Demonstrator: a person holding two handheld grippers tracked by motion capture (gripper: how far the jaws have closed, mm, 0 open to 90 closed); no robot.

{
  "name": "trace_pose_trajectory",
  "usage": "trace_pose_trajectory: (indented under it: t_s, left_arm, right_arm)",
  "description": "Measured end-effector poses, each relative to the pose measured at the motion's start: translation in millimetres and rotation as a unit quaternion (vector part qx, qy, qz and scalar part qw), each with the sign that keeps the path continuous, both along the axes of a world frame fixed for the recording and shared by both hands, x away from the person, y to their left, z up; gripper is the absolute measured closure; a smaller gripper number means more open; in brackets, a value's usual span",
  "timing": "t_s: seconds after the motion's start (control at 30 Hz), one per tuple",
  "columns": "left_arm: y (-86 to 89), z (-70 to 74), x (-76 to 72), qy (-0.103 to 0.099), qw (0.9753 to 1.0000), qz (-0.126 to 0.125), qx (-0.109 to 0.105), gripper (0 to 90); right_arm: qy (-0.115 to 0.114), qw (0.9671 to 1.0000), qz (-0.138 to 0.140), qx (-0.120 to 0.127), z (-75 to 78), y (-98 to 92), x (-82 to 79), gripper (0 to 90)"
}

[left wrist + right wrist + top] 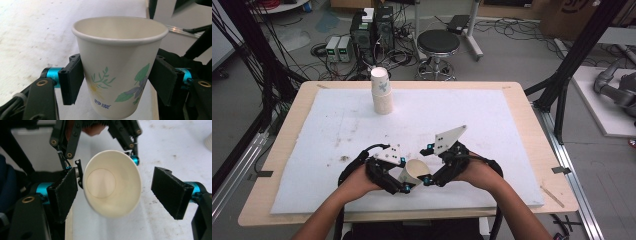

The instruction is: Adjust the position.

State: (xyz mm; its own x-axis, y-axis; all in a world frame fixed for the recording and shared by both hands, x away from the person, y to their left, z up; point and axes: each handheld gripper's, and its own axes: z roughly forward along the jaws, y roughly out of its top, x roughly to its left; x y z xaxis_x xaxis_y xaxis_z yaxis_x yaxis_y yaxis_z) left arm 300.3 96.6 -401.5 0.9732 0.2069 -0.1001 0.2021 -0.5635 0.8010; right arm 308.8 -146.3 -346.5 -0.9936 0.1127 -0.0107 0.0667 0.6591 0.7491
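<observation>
A white paper cup (415,171) with a flower print lies tilted between my two grippers near the table's front edge. My left gripper (404,175) is shut on it: in the left gripper view both black pads (72,82) press the sides of the cup (117,62). My right gripper (115,192) faces the open mouth of the cup (112,182) and stands open. Its left pad (63,192) sits close beside the rim, and its right pad (170,192) is well clear of it. In the high view the right gripper (426,164) is just right of the cup.
A stack of matching paper cups (381,91) stands upside down at the back of the white mat (472,115). The wooden table edge (532,125) frames the mat. A stool (438,42) and computer gear (372,30) are on the floor beyond.
</observation>
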Motion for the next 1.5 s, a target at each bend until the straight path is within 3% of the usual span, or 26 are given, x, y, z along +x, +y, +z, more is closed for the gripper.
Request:
trace_pose_trajectory:
  t_s: [0.1, 0.23, 0.43, 0.6, 0.8, 0.9, 1.1, 1.3, 1.4, 1.5]
  left_arm:
    - [8.9, -3.0, 0.2, -0.002, 0.9997, 0.019, -0.015, 30.2]
    - [21.3, -7.8, 0.0, -0.007, 0.9974, 0.053, -0.048, 29.6]
    - [38.2, -11.7, 0.1, -0.020, 0.9925, 0.089, -0.081, 29.3]
    - [51.8, -14.2, -0.2, -0.031, 0.9871, 0.117, -0.105, 29.2]
    - [73.0, -17.0, -1.0, -0.049, 0.9764, 0.159, -0.138, 29.1]
    - [83.8, -16.5, -1.1, -0.061, 0.9697, 0.181, -0.152, 29.1]
    - [102.1, -13.5, -3.3, -0.087, 0.9530, 0.226, -0.183, 29.0]
    - [117.6, -12.2, -6.6, -0.109, 0.9392, 0.260, -0.197, 28.8]
    - [124.8, -11.8, -8.3, -0.116, 0.9336, 0.273, -0.200, 28.8]
    - [131.6, -12.4, -9.2, -0.122, 0.9298, 0.285, -0.199, 28.8]
  right_arm:
    - [-0.004, 0.9994, -0.022, 0.028, 0.8, -13.6, -0.2, 21.9]
    - [-0.009, 0.9971, -0.056, 0.051, -2.7, -31.3, -0.7, 21.9]
    - [-0.022, 0.9867, -0.124, 0.103, -11.9, -59.9, 0.1, 21.8]
    - [-0.029, 0.9800, -0.158, 0.117, -20.4, -72.3, -1.3, 21.9]
    - [-0.031, 0.9732, -0.189, 0.127, -33.9, -82.6, -3.0, 21.9]
    - [-0.031, 0.9700, -0.205, 0.126, -42.7, -87.5, -4.2, 21.9]
    - [-0.034, 0.9618, -0.236, 0.134, -56.9, -98.8, -5.1, 21.9]
    - [-0.042, 0.9542, -0.258, 0.145, -61.1, -108.1, -6.4, 21.9]
    - [-0.048, 0.9503, -0.267, 0.154, -61.8, -112.6, -7.7, 22.0]
    - [-0.049, 0.9473, -0.277, 0.154, -63.2, -116.9, -8.6, 21.9]
